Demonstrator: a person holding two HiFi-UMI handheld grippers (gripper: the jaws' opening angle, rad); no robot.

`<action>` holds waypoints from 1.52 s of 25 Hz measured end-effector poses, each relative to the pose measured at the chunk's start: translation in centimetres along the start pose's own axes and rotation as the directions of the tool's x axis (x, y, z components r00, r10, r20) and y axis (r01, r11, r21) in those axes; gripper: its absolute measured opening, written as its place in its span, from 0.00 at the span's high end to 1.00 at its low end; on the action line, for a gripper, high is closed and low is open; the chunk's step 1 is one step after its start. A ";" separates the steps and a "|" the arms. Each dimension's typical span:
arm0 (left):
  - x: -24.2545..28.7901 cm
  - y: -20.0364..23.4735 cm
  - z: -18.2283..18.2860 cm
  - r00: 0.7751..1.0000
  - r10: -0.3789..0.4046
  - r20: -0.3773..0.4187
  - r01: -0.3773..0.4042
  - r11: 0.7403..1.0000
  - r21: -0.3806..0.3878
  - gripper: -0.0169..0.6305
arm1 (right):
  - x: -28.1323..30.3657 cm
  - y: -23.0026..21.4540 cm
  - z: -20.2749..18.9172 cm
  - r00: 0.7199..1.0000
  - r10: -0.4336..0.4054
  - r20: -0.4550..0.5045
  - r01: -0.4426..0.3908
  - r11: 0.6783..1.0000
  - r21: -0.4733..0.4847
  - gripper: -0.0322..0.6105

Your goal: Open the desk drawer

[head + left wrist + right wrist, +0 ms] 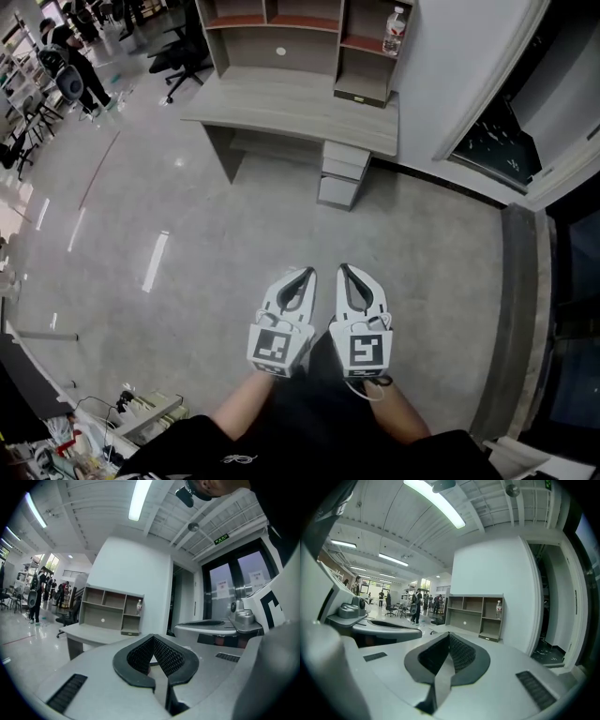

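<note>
**A:** Grippers?
**B:** White left gripper [306, 274], white right gripper [345, 272]: jaws were pressed together, nothing held.
**A:** Drawer location?
**B:** Grey drawer stack [342, 174] sat under the pale grey wooden counter [281, 103], twelve o'clock, well apart from both.

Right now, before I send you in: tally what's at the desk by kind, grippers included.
Desk: 1
Shelf unit: 1
Drawer unit: 1
Bottle: 1
Grippers: 2, left gripper and right gripper, both shut and empty
Total: 6
</note>
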State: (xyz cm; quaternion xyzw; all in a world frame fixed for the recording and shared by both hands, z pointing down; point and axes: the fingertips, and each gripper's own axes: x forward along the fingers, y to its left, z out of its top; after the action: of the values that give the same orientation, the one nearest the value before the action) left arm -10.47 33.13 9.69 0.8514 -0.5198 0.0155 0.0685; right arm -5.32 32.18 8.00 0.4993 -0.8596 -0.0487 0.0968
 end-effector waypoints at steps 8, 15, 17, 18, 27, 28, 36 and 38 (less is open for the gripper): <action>9.1 0.6 -0.5 0.999 0.036 -0.034 -0.036 0.999 0.010 0.97 | 5.1 -7.3 -1.2 0.999 0.033 -0.005 -0.033 0.999 -0.004 0.94; 15.4 -0.8 -0.6 0.997 0.039 -0.064 -0.037 0.999 0.024 0.97 | 7.2 -13.2 -2.9 0.999 0.036 -0.011 -0.036 0.999 0.014 0.94; 16.6 -0.9 -0.6 0.997 0.035 -0.073 -0.033 0.999 0.032 0.97 | 7.8 -14.5 -3.2 0.999 0.031 -0.007 -0.031 0.999 0.019 0.94; 17.0 -0.7 -0.6 0.996 0.036 -0.076 -0.033 0.999 0.034 0.97 | 8.2 -15.0 -3.4 1.000 0.029 -0.002 -0.029 0.999 0.023 0.94; 20.5 2.0 -1.7 0.993 0.051 -0.102 -0.050 0.999 0.013 0.97 | 12.1 -16.5 -5.2 0.998 0.038 -0.049 -0.036 0.999 0.040 0.94; 21.1 2.4 -2.0 0.993 0.048 -0.105 -0.047 0.999 0.013 0.97 | 12.7 -16.7 -5.6 0.997 0.037 -0.061 -0.035 0.999 0.040 0.94; 27.4 6.8 -3.3 0.991 0.020 -0.132 -0.016 1.000 0.027 0.97 | 18.7 -19.0 -7.6 0.993 -0.008 -0.119 0.009 1.000 0.012 0.94; 29.1 8.0 -3.7 0.990 0.011 -0.139 -0.007 1.000 0.028 0.97 | 20.5 -19.8 -7.8 0.993 -0.020 -0.117 0.020 1.000 -0.004 0.94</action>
State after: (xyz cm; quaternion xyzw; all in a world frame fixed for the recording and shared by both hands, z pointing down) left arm -3.99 4.32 17.00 0.8468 -0.5172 0.0823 0.0929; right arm 3.25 4.71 14.42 0.5097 -0.8474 -0.0217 0.1472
